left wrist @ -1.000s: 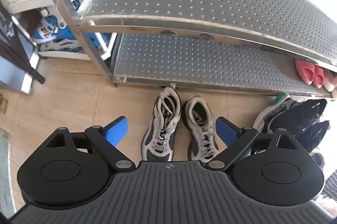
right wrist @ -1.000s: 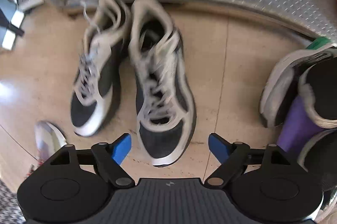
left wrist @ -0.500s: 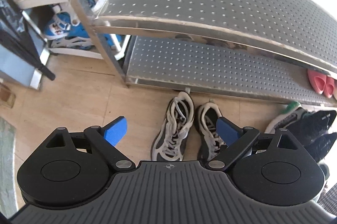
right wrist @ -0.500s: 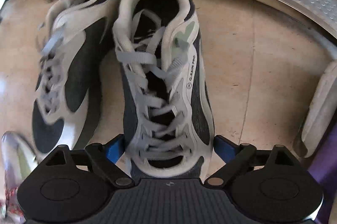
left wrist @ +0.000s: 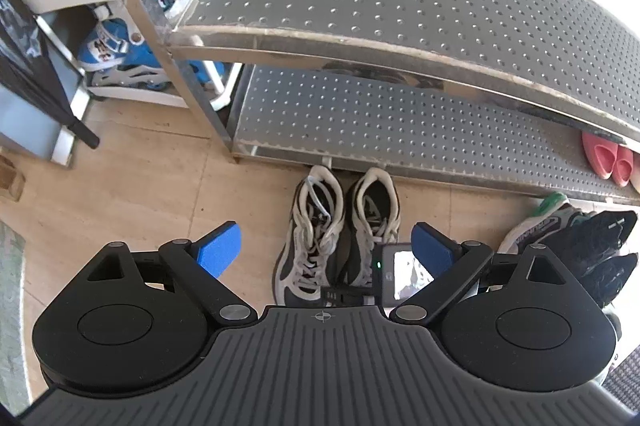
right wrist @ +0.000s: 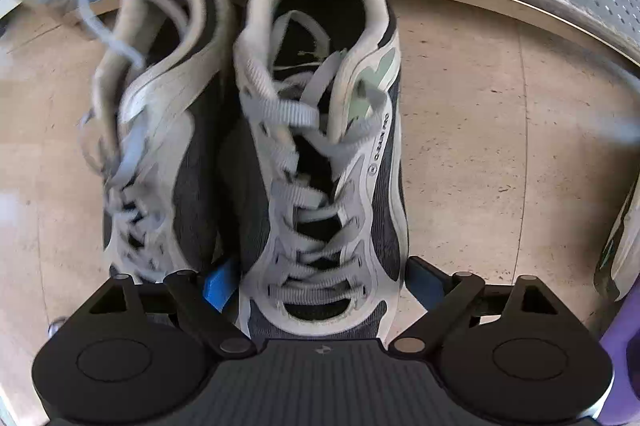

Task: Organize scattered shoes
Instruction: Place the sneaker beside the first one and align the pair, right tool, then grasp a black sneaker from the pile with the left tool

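Sneakers [right wrist: 320, 162] paired before the metal rack [left wrist: 400, 130]: my right tool [right wrist: 320, 278], widening, straddles one toe; my left tool [left wrist: 328, 246] hangs apart.

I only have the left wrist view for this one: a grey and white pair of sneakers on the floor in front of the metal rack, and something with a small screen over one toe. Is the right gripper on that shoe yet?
Observer: The right gripper straddles the toe end of the right-hand sneaker, one blue pad on each side. Its jaws have just been opening and are not clamped on the shoe.
Operator: Is the other shoe in the way?
Observer: The left-hand sneaker lies close alongside, and one pad sits in the narrow gap between the two shoes.
Operator: Anything else nearby?
Observer: A purple object shows at the right edge. I cannot tell what it is.
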{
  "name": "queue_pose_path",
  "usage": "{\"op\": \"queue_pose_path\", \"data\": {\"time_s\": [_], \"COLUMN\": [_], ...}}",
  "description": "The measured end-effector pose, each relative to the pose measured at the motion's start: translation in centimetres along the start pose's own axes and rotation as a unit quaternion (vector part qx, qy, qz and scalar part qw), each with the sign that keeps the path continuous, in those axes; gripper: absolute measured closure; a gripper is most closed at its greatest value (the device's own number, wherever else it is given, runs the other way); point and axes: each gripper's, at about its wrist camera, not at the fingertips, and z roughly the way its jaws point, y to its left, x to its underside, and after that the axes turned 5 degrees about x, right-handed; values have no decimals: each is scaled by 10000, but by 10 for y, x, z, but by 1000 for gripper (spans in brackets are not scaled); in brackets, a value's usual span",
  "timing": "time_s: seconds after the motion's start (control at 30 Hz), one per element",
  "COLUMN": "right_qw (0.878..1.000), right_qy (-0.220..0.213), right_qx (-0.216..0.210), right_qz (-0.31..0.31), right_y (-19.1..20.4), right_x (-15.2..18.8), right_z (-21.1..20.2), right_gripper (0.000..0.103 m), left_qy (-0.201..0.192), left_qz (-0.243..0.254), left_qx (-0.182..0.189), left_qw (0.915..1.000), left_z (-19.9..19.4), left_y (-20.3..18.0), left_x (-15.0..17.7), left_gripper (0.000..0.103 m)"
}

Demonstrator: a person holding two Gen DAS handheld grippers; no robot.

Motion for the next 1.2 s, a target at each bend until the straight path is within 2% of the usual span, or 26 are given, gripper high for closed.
{"op": "queue_pose_path", "data": {"time_s": [0.1,0.27,0.37,0.43,0.47,0.57,0.63,0.73,0.83,0.93,1.07,1.17,1.2], "right_qw": [9991,9988,9992,9992,9991,9992,9995,9986,9965,9975,9943,9803,9693], "right_qy": [-261,-360,-241,-116,-90,-76,-71,195,260,-121,-818,-1495,-1743], "right_qx": [-330,-323,-306,-377,-406,-396,-299,-162,-272,-214,175,352,384], "right_qz": [-17,-101,7,118,113,-51,14,469,752,661,662,1243,1691], "right_y": [-12,-44,-64,-72,-73,-85,-101,-132,-169,-211,-275,-328,-352], "right_x": [15,43,50,62,67,96,109,122,127,126,125,122,123], "right_z": [-25,-57,-59,-63,-66,-81,-87,-92,-117,-164,-222,-249,-255], "right_gripper": [15,18,34,49,50,50,45,41,41,35,31,31,33], "left_qy": [4,46,91,91,62,-9,-19,23,233,446,454,388,368], "left_qz": [85,40,97,198,266,441,537,968,1641,2014,2028,2032,2047], "left_qx": [-23,57,185,243,224,179,245,344,295,481,959,1114,1129], "left_qw": [10000,10000,9997,9995,9994,9989,9983,9947,9857,9773,9735,9720,9716], "left_z": [-1,1,-1,-3,-4,-6,-6,-1,15,30,42,58,63], "left_y": [-8,-22,-33,-43,-49,-66,-78,-106,-143,-178,-219,-250,-257], "left_x": [2,7,11,12,11,9,11,25,44,56,61,61,61], "left_gripper": [8,8,8,8,8,7,7,6,7,12,31,32,32]}}
